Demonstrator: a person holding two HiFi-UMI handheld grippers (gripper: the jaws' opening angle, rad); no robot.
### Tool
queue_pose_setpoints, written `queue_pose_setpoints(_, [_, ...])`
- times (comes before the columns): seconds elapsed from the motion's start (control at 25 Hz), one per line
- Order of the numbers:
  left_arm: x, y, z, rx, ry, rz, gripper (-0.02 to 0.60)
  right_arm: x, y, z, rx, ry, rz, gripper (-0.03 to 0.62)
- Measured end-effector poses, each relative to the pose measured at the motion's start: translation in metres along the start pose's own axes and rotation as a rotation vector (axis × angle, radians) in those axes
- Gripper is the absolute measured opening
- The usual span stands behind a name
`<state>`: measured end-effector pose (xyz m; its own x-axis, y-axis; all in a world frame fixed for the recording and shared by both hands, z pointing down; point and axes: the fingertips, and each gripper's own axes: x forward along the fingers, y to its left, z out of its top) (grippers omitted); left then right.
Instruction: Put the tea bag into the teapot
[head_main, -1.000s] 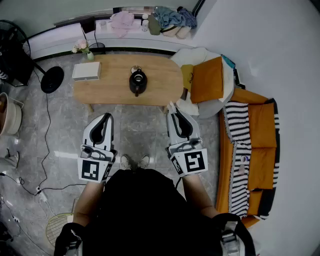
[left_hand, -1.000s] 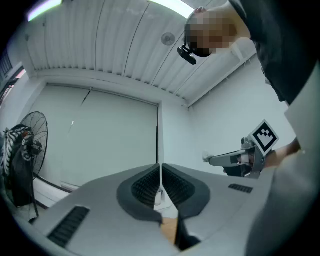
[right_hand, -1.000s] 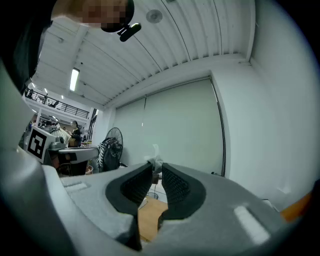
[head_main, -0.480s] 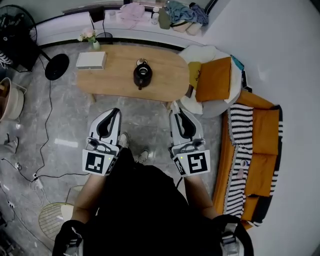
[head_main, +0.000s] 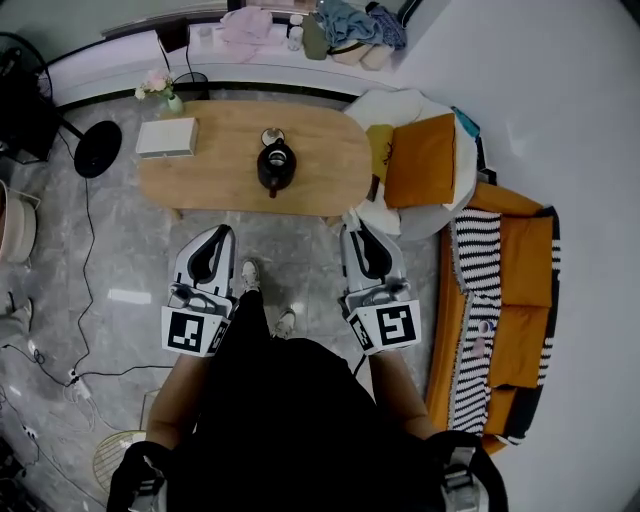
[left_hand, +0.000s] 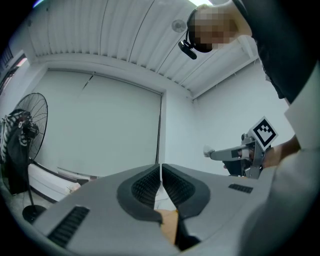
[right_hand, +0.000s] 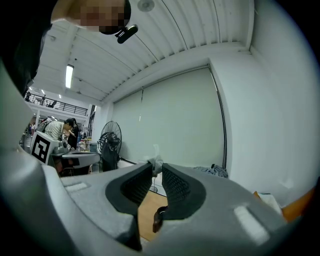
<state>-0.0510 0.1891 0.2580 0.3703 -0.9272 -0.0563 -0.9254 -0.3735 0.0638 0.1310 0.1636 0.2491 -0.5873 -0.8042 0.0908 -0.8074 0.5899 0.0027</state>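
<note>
The black teapot (head_main: 276, 166) stands in the middle of the oval wooden table (head_main: 330, 150), with a small round piece (head_main: 272, 136) just behind it. Both grippers are held side by side at waist height, short of the table's near edge. My right gripper (head_main: 350, 228) is shut on a small white tea bag (head_main: 347, 214), which pokes out between its tips (right_hand: 156, 163). My left gripper (head_main: 225, 231) is shut with nothing in it, its pads meeting (left_hand: 160, 167). In the left gripper view, the right gripper (left_hand: 235, 152) shows with the white bag (left_hand: 207, 151) at its tip.
A white box (head_main: 167, 137) and a small flower vase (head_main: 156, 86) sit at the table's left end. A chair with an orange cushion (head_main: 420, 160) stands right of the table, beside a striped orange sofa (head_main: 500, 300). A fan base (head_main: 97, 160) and cables (head_main: 85, 250) lie on the floor at left.
The head view has swayed and the person's feet have stepped on the floor. Both grippers keep their place in front of the body, the tea bag still pinched in the right one.
</note>
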Motion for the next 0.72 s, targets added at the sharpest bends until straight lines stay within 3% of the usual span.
queue_pose_setpoints(0.4, [0.077, 0.094, 0.008, -0.043, -0.020, -0.063, 0.020, 0.116, -0.007, 0.026, -0.028, 0.020, -0.044, 0.064])
queue_pose_setpoints(0.6, [0.112, 0.111, 0.009, -0.050, 0.021, -0.109, 0.020, 0.144, -0.015, 0.032, -0.014, 0.023, -0.080, 0.064])
queue_pose_setpoints(0.72, [0.130, 0.111, 0.011, -0.101, -0.020, -0.126, 0.020, 0.154, -0.027, 0.034, 0.006, 0.006, -0.099, 0.064])
